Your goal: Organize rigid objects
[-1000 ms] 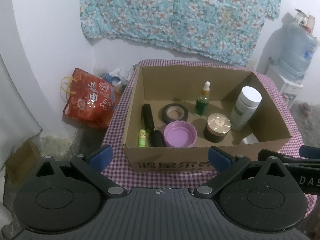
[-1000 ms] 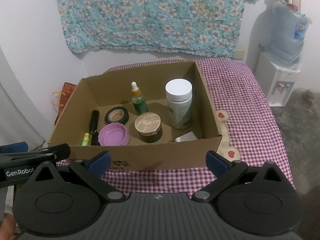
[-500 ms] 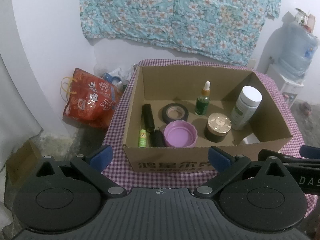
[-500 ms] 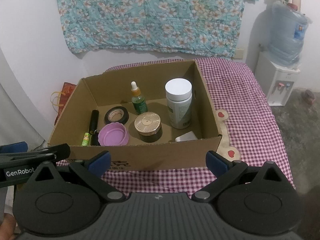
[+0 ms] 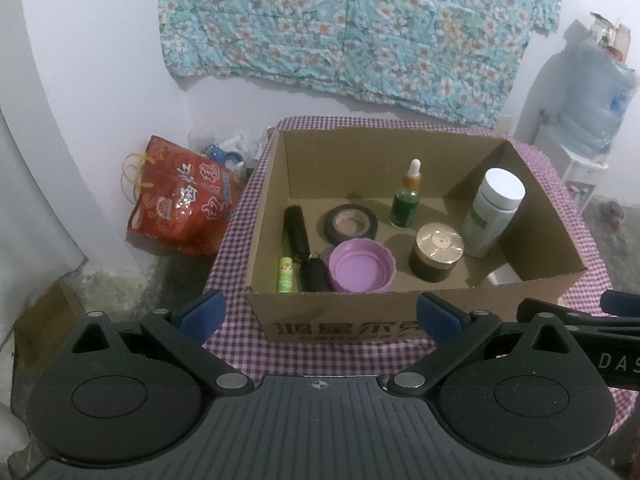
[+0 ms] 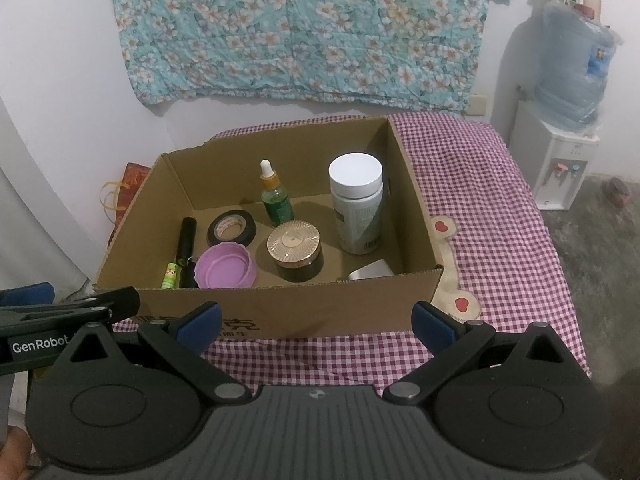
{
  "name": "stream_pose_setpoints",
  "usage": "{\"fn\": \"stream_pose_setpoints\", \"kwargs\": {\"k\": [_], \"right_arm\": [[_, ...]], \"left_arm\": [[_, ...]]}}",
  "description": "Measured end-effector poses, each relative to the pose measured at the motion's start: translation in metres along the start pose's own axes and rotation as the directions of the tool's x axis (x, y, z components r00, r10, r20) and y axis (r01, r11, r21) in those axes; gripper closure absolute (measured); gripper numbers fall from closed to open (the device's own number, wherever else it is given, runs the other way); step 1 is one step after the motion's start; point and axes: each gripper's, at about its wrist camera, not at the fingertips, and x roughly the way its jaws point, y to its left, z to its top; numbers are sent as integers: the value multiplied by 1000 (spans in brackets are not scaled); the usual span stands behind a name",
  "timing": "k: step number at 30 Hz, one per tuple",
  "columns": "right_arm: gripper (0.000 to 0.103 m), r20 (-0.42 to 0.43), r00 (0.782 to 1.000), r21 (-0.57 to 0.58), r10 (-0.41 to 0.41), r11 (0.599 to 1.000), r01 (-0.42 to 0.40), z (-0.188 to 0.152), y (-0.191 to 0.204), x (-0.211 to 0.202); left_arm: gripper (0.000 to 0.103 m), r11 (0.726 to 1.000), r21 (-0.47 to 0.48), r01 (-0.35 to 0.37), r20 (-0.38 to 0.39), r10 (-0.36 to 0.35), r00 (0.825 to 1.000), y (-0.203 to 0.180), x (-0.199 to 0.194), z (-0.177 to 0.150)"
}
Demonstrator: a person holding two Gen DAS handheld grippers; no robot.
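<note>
Now both the left gripper (image 5: 318, 314) and the right gripper (image 6: 316, 322) hang spread wide and hold nothing, just before the cardboard box (image 6: 280, 312). Inside it sit the white-capped bottle (image 6: 357, 204), dropper bottle (image 6: 275, 196), gold-lidded jar (image 6: 295, 250), tape roll (image 6: 231, 227) and purple lid (image 6: 225, 266). Sorting could be finishing or starting, so I can't name a next move.
</note>
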Motion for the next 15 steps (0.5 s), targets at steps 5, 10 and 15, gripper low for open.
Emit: {"fn": "stream_pose_setpoints", "kwargs": {"k": [5,10,15], "right_arm": [[0,-2,1000,0,-1,1000,1,-1,0,0],[0,-3,1000,1,-1,1000,1,-1,-1,0],[0,-3,1000,0,-1,1000,1,-1,-1,0]], "left_arm": [[1,1000,1,-3,-7,3,1000,0,0,0],[1,1000,0,-4,-8,4,1000,-1,0,1],[1,1000,1,-4,-9,4,1000,-1,1,-1]]}}
